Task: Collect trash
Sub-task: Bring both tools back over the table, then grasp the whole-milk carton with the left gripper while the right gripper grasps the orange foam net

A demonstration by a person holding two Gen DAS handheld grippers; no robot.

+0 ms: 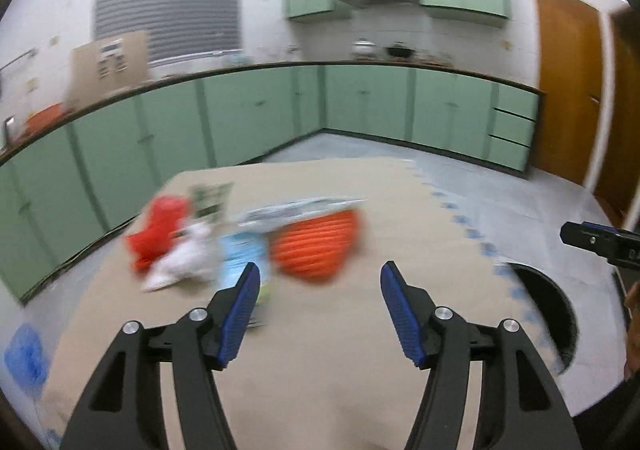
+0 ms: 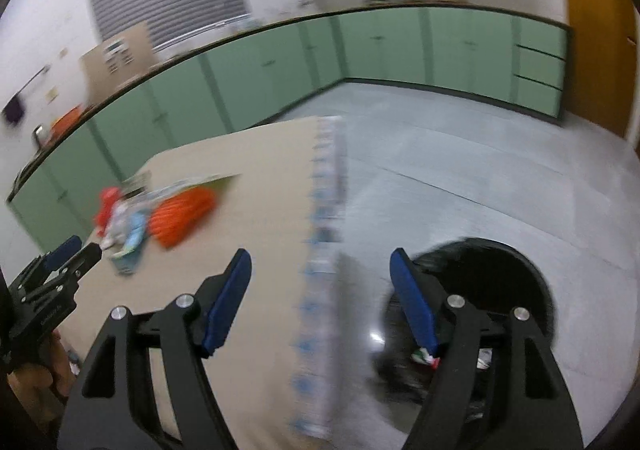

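The left gripper (image 1: 320, 282), black-armed with blue ribbed pads, is standing with its jaws apart and nothing between them, filling the lower middle of the left wrist view. Beyond it, left of centre, a blurred heap of trash is lying on the beige mat (image 1: 320, 370): a crumpled red plastic bag (image 1: 160, 230), a white crumpled wrapper (image 1: 188, 258), a light blue packet (image 1: 242, 256) and an orange ribbed piece (image 1: 316, 246), all packed close together. A round black bin (image 1: 552, 314) is sitting at the right edge, off the mat on the grey floor (image 1: 500, 193).

The right gripper (image 2: 322, 274) is likewise gaping empty, its right pad overlapping the black bin (image 2: 500, 274), where small scraps (image 2: 424, 357) are lying inside.
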